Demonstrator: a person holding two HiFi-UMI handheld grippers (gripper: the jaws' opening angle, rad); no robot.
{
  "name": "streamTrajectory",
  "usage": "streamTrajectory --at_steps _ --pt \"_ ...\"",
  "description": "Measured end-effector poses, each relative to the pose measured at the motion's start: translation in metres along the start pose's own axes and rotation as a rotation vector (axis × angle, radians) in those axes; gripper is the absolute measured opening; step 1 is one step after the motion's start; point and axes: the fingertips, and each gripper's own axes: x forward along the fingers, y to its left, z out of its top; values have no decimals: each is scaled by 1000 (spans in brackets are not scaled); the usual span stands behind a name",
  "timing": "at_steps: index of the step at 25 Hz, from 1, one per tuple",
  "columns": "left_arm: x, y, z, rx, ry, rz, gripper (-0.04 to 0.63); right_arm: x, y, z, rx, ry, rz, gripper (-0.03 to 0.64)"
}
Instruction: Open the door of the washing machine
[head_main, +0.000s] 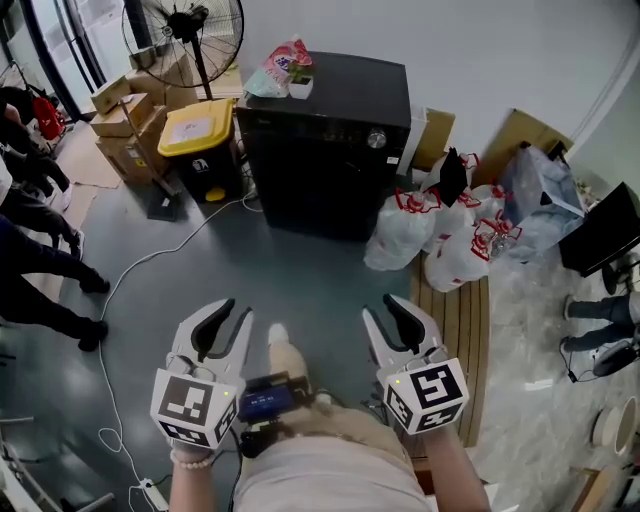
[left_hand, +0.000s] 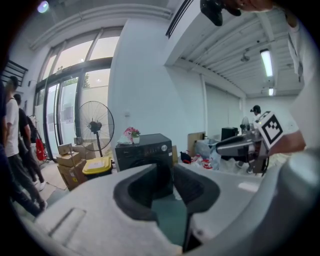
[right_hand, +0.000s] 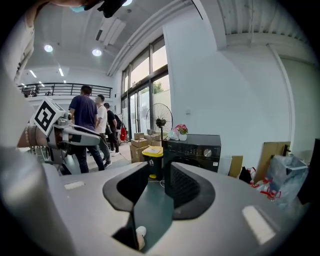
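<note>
Washer (head_main: 325, 140) sits far centre vs. the wall (head_main: 480, 50): black, boxy, smooth-sided, w/ a round knob (head_main: 376, 139) on the front panel. Door side faces me and looks shut, I think. It's well apart from both grippers. Left gripper (head_main: 236, 312) & right gripper (head_main: 380, 308) are held low near my body, jaws apart, nothing btwn them, prob. ready for the approach. Jaws are grey plastic w/ dark ribbed pads (right_hand: 184, 186). Yellow-lid bin (head_main: 200, 130) just left, crinkly white bags (head_main: 440, 235) right.
</note>
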Motion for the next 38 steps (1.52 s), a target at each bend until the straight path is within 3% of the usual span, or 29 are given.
streamTrajectory --at_steps 15,38 --pt "67 55 9 6 -6 -52 94 71 -20 14 -23 27 -38 123" --pt "185 202 28 -8 5 -125 94 243 -40 67 -26 78 -80 123"
